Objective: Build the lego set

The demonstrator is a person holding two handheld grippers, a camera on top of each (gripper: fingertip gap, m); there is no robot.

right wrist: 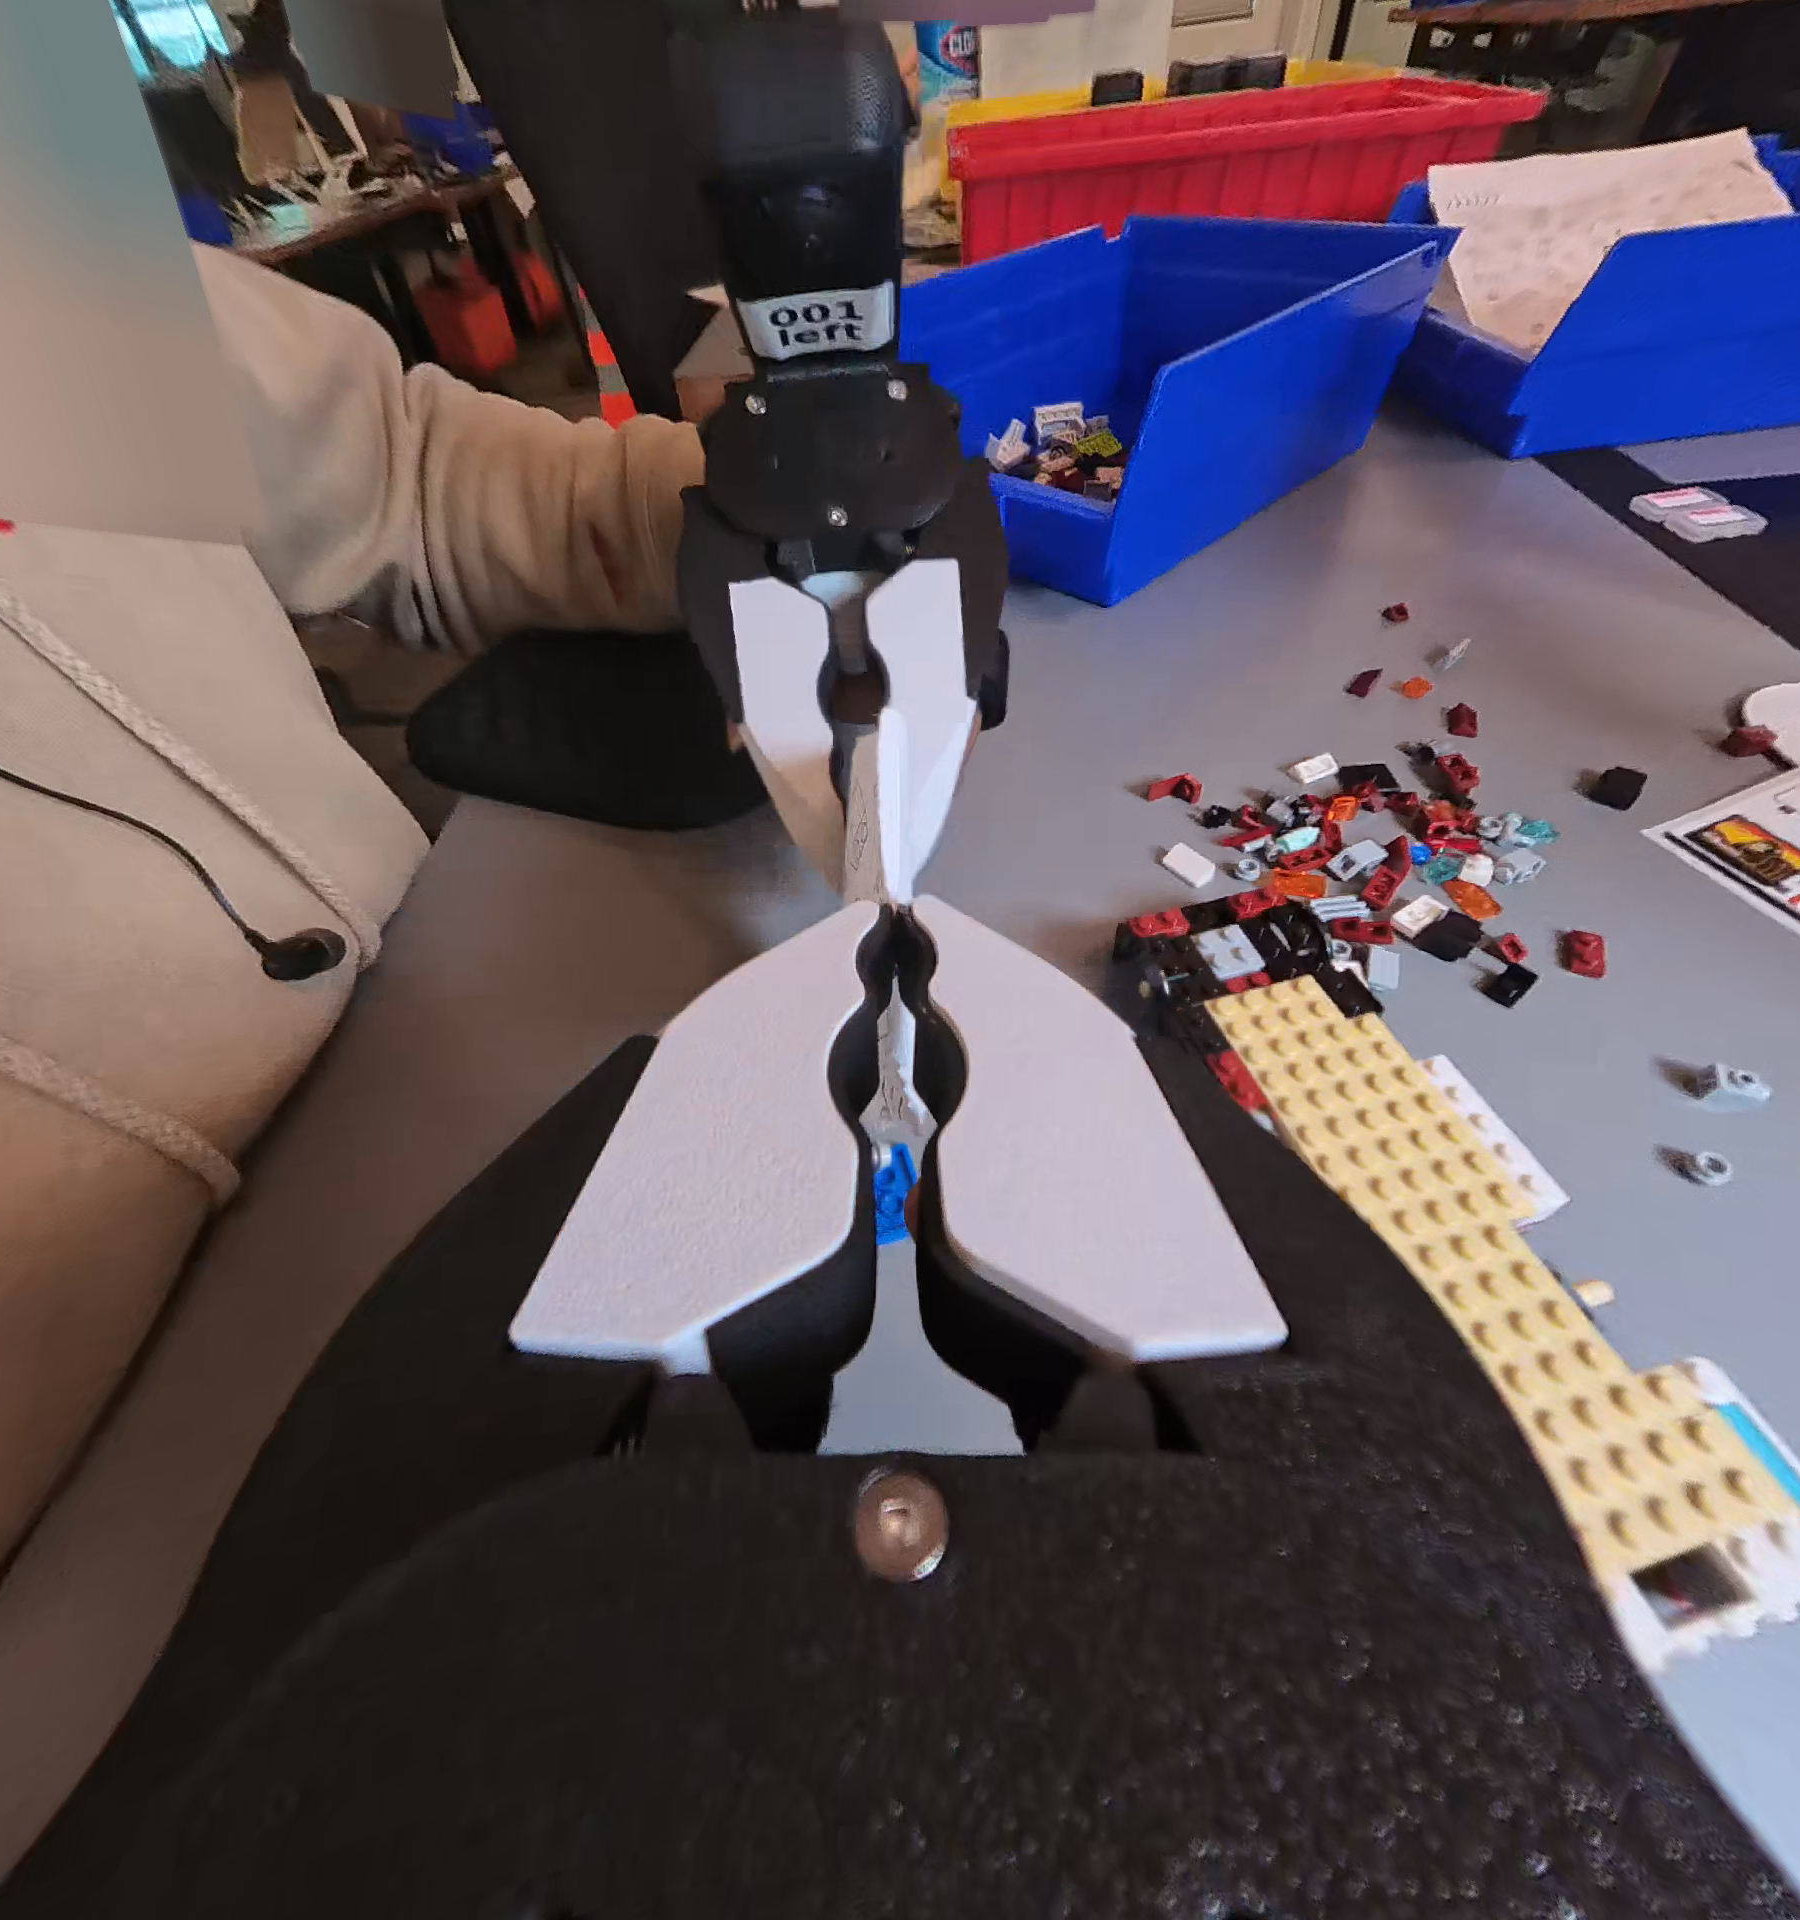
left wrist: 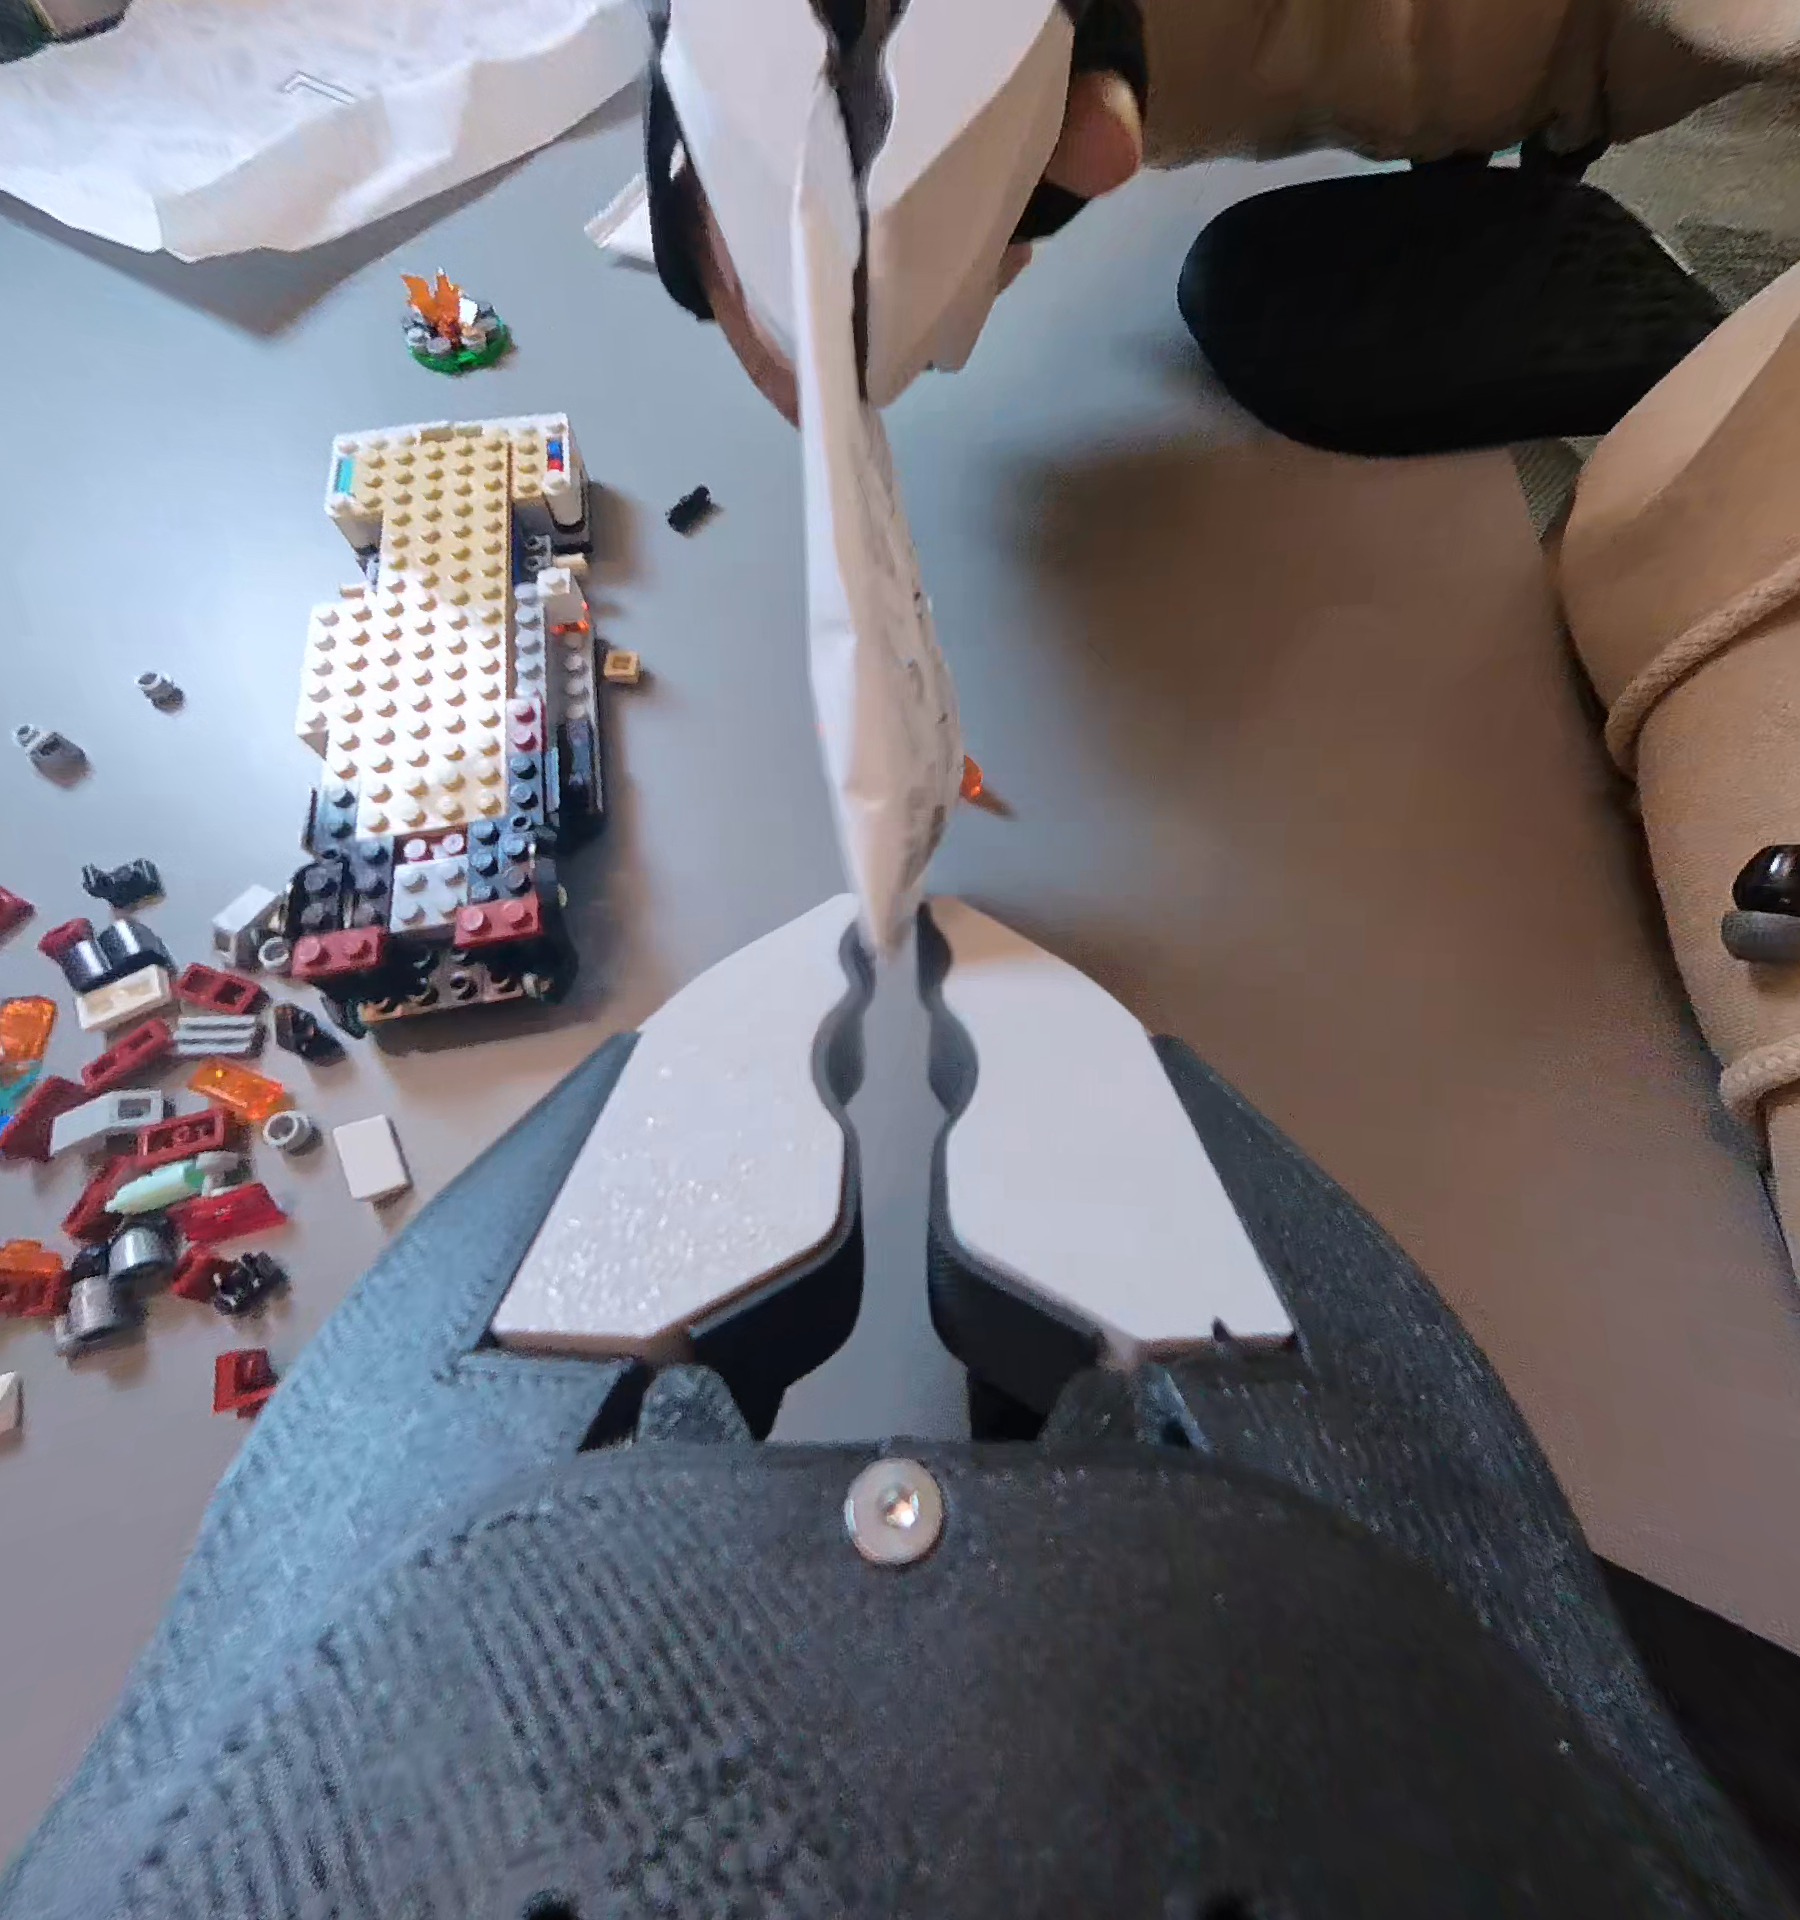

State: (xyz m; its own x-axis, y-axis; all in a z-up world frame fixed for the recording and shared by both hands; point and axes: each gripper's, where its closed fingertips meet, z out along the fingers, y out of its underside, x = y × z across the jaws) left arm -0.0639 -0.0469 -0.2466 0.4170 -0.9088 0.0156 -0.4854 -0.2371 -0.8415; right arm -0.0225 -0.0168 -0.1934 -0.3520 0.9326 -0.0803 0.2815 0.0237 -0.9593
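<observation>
Item: white paper bag (right wrist: 880, 831), thin, printed, stretched edge-on in the air between two grippers, above the grey table (right wrist: 1239, 665).

Right gripper (right wrist: 898, 920): jaws closed, pads pinching the bag's near end.

Left gripper (left wrist: 891, 920): jaws parted slightly, bag corner at its tips; contact unclear through blur.

Beside the bag: tan-and-white studded brick model (left wrist: 428, 665). Beyond the model: blue plastic bin (right wrist: 1176, 405).
</observation>
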